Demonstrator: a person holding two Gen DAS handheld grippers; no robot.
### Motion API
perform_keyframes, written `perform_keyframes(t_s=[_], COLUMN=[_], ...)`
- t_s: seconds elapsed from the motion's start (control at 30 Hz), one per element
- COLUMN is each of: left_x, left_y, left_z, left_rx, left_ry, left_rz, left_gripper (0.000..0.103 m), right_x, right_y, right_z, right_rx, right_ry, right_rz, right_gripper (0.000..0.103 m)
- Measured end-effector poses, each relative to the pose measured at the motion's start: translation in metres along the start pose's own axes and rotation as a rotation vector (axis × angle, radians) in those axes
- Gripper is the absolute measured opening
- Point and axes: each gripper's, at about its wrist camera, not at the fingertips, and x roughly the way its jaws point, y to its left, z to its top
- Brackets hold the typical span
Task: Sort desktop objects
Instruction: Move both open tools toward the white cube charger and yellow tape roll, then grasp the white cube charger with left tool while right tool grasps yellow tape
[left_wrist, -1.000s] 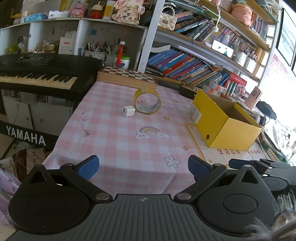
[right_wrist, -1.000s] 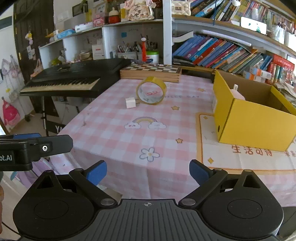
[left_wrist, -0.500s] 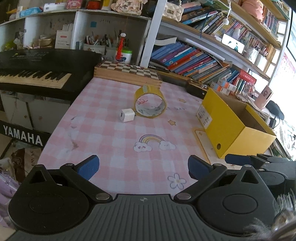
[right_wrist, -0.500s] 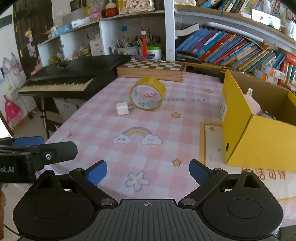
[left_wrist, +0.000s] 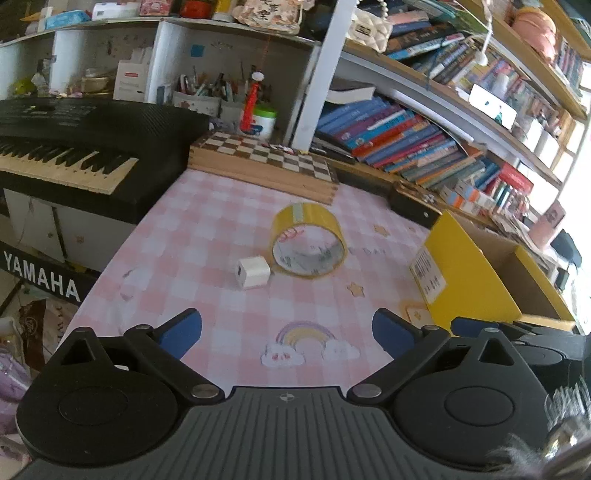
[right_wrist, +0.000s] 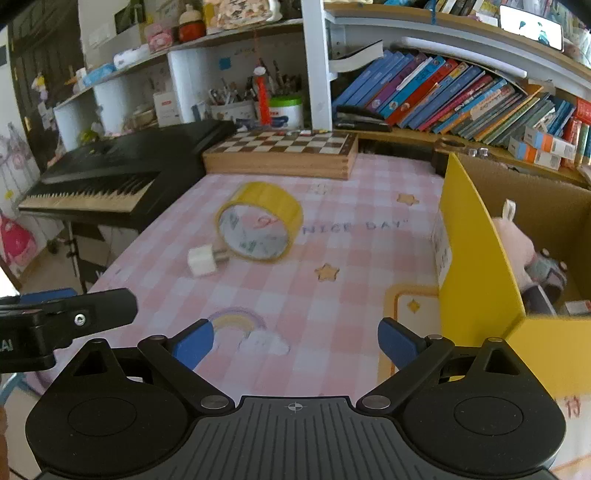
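Observation:
A yellow tape roll (left_wrist: 309, 243) stands on edge on the pink checked tablecloth (left_wrist: 207, 236), also in the right wrist view (right_wrist: 260, 221). A small white charger cube (left_wrist: 253, 272) lies just left of it, seen too in the right wrist view (right_wrist: 201, 261). An open yellow box (left_wrist: 469, 273) stands to the right; in the right wrist view the box (right_wrist: 476, 266) holds a pink plush toy (right_wrist: 517, 243). My left gripper (left_wrist: 286, 332) is open and empty, short of the cube. My right gripper (right_wrist: 295, 341) is open and empty over the rainbow print.
A wooden chessboard box (left_wrist: 264, 164) lies at the table's back edge. A black Yamaha keyboard (left_wrist: 62, 147) stands off the left edge. Bookshelves (left_wrist: 424, 144) run behind. The left gripper's side (right_wrist: 62, 321) shows at the left of the right wrist view.
Both grippers have moved forward over the table toward the tape roll and cube, which now look larger. Both stay open. Nothing on the table has moved.

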Motion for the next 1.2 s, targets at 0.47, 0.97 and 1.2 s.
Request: perform_keyframes(t_s=[0.47, 0.97, 1.2], left_x=[0.066, 0.143, 0.147], left_y=[0.01, 0.008, 0.012], left_z=[0.017, 0.031, 0.03], left_rx=[0.015, 0.06, 0.068], left_ry=[0.06, 0.119, 0.12], left_rz=[0.094, 0.131, 0.144], left_gripper=[0.077, 0.061, 0.035], right_x=[0.049, 0.094, 0.116], right_y=[-0.002, 0.002, 0.01], right_z=[0.048, 0.07, 0.076], right_rx=[-0.036, -0.1, -0.147], right_ry=[-0.019, 0.023, 0.037], right_rz=[0.055, 0.091, 0.104], right_gripper=[0.096, 0.096, 0.096])
